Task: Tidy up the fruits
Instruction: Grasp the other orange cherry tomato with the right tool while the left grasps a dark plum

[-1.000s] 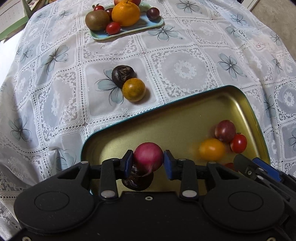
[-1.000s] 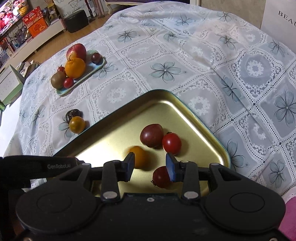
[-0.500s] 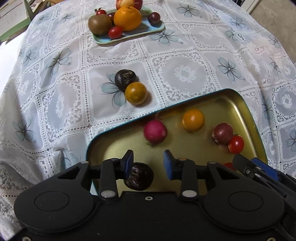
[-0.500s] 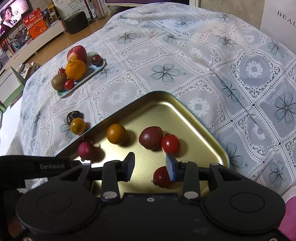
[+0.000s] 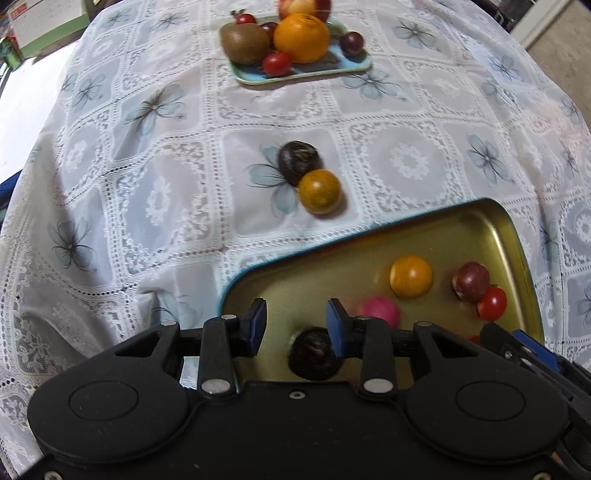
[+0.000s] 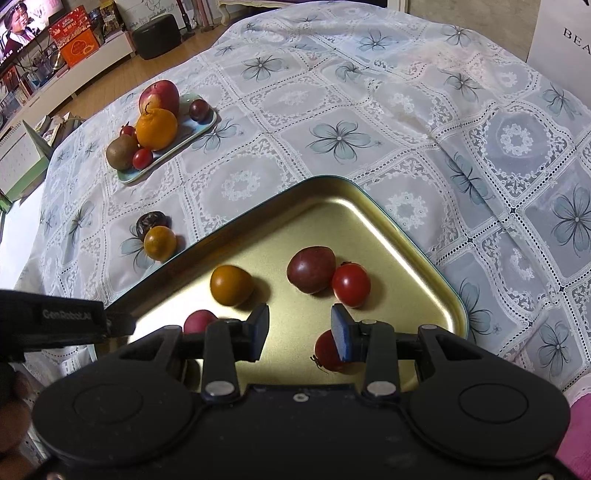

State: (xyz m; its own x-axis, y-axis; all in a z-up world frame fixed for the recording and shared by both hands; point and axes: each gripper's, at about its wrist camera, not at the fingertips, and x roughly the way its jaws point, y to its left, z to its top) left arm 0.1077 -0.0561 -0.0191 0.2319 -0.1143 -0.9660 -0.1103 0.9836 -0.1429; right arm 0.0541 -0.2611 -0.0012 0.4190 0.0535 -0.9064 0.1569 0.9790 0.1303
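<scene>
Both the left gripper (image 5: 295, 325) and the right gripper (image 6: 300, 332) have a matte black body with two round raised discs, black linkage arms pinned by silver rivets, and blue pads on the fingertips. In the right wrist view, white "GenRobot.AI" lettering marks the left one's black side.

Lace floral tablecloth (image 6: 406, 122); wooden floor (image 6: 207, 35), perhaps a television (image 6: 26, 20) beyond.

Right tongs (image 6: 300, 332) — parted, empty, over gold tray (image 6: 388, 236). In the tray: orange fruit (image 6: 232, 285), dark plum (image 6: 311, 269) touching a red tomato (image 6: 351, 284), second tomato (image 6: 327, 350), pink fruit (image 6: 199, 322). On the table (image 6: 369, 110) — blue plate (image 6: 195, 129) of fruit; wrinkled dark fruit (image 6: 151, 222) touching small orange (image 6: 160, 242).
</scene>
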